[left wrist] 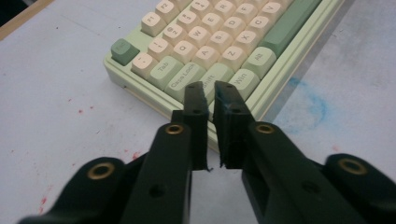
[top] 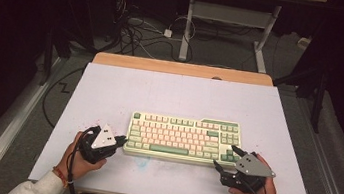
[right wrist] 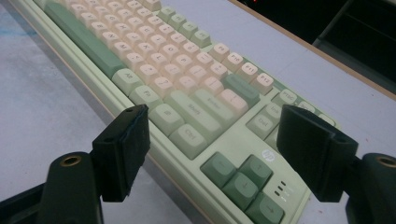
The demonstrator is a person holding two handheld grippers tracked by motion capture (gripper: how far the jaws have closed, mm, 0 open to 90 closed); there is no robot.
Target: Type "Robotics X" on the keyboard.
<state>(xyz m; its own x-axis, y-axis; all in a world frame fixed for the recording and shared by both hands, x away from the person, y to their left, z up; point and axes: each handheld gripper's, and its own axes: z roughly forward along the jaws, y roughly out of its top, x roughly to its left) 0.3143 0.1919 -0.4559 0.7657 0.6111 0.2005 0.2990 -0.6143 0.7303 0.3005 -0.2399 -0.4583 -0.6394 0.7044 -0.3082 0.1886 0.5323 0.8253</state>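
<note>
A pale green keyboard (top: 185, 134) with cream and green keys lies on the white table mat (top: 160, 90). My left gripper (top: 121, 142) is at the keyboard's front left corner; in the left gripper view the left gripper (left wrist: 211, 91) has its jaws drawn almost together with nothing between them, tips over the edge of the keyboard (left wrist: 219, 42) by the Shift and Win keys. My right gripper (top: 225, 156) sits at the front right corner. In the right gripper view the right gripper (right wrist: 217, 121) stands wide open, its jaws apart on either side of the arrow-key corner of the keyboard (right wrist: 187, 93) without touching it.
A bare wooden strip (top: 183, 69) edges the table's far side. Beyond it, cables (top: 138, 32) lie on the floor around another desk's white legs (top: 187, 23). Small red specks and a blue smudge (left wrist: 310, 100) mark the mat near the keyboard.
</note>
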